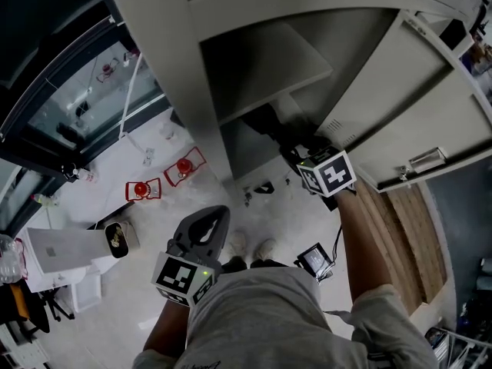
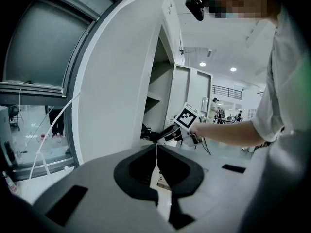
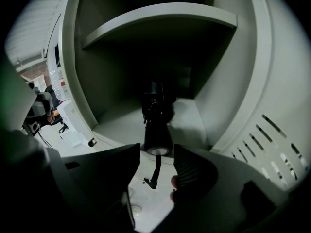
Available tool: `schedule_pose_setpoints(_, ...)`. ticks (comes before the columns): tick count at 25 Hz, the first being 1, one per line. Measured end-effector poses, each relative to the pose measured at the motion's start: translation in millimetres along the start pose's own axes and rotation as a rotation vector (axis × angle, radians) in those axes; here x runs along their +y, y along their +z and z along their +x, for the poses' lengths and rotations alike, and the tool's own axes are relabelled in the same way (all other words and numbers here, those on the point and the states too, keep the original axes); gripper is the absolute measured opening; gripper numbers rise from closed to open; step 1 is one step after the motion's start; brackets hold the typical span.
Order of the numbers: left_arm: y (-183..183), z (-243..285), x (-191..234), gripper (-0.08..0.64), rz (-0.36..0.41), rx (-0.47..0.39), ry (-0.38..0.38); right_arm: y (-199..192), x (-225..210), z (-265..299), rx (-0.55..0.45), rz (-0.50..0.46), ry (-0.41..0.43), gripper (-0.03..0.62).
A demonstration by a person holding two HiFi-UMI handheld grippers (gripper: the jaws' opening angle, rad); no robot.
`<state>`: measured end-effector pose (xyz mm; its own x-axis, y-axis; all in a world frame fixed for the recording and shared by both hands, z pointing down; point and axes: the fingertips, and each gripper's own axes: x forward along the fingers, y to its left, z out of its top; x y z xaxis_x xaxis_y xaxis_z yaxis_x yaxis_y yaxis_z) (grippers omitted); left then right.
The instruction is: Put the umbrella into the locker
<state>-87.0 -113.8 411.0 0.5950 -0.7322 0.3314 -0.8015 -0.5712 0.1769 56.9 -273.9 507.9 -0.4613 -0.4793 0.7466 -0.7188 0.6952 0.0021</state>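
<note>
A black folded umbrella [image 3: 156, 118] lies on the floor of the open grey locker's [image 1: 269, 60] lower compartment, its round handle end toward me and its strap [image 3: 155, 171] hanging over the front edge. My right gripper [image 3: 157, 155] is just in front of that end, open; the strap hangs in the gap and the pads press on nothing. In the head view this gripper [image 1: 290, 151] reaches into the compartment where the umbrella [image 1: 265, 121] shows dark. My left gripper [image 1: 217, 211] is low in front of my body, shut and empty, its tips [image 2: 156, 146] meeting.
The locker door [image 1: 415, 91] stands open to the right, its vented inside [image 3: 272, 130] close beside my right gripper. A shelf [image 3: 160, 16] spans the compartment above. On the floor are two red items [image 1: 143, 190], a white box [image 1: 61, 248] and a small device [image 1: 314, 260]. A glass wall [image 1: 77, 91] stands left.
</note>
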Motion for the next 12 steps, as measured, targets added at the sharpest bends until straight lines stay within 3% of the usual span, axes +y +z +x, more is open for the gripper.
schedule_pose_setpoints(12, -2, 14, -13, 0.020, 0.034, 0.022, -0.059, -13, 8, -26, -0.040, 0.043, 0.001, 0.213)
